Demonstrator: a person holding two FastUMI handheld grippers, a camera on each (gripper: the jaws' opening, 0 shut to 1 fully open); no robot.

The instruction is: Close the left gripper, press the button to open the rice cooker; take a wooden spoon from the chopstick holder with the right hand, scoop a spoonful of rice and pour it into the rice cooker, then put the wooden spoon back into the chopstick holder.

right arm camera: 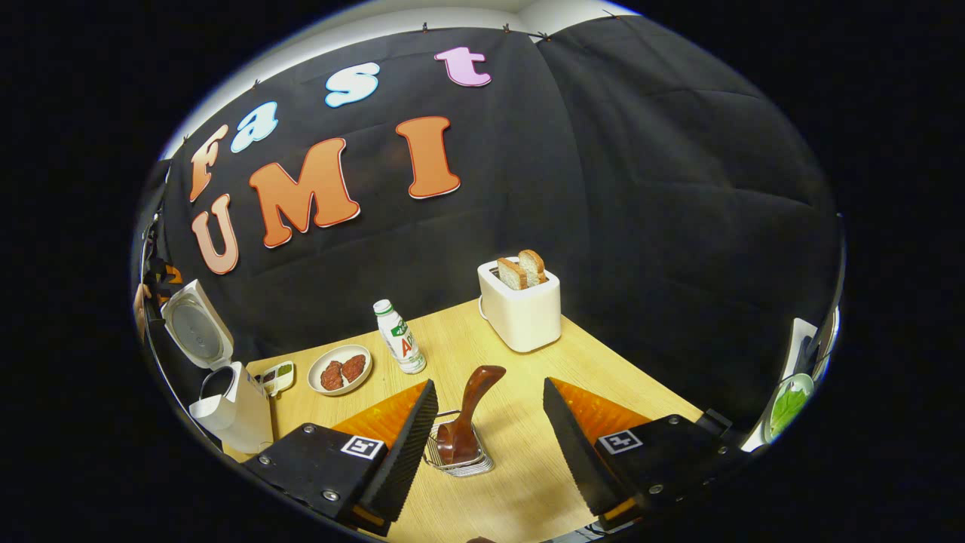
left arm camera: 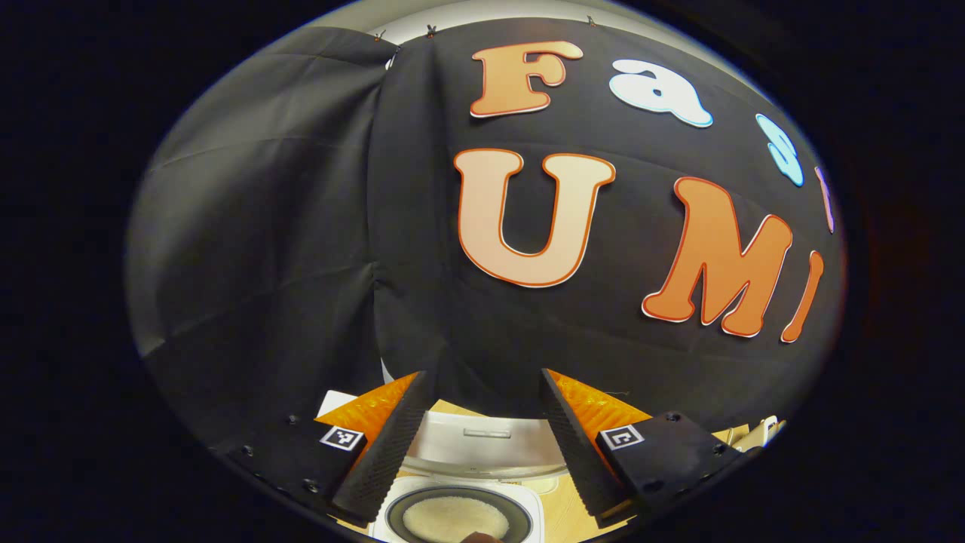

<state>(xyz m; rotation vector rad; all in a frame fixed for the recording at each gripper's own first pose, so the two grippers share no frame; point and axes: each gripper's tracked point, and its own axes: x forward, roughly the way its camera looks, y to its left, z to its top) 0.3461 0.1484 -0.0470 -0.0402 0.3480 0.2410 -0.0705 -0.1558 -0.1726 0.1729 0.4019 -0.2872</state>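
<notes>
right claw (right arm camera: 488,411) gapes above wooden spoon (right arm camera: 469,411), bottle (right arm camera: 399,337) and toaster (right arm camera: 520,305) beyond; left claw (left arm camera: 482,430) likewise apart.

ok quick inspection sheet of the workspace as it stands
surface: wooden table, bare in front of the toaster
job's things: rice cooker lid up, rice in pot; wooden spoon standing in wire chopstick holder
clutter: toaster with bread, bottle, plate of food
grippers: left gripper jaws apart above cooker; right gripper jaws apart either side of spoon
cables: nothing seen
surroundings: black cloth wall
</notes>
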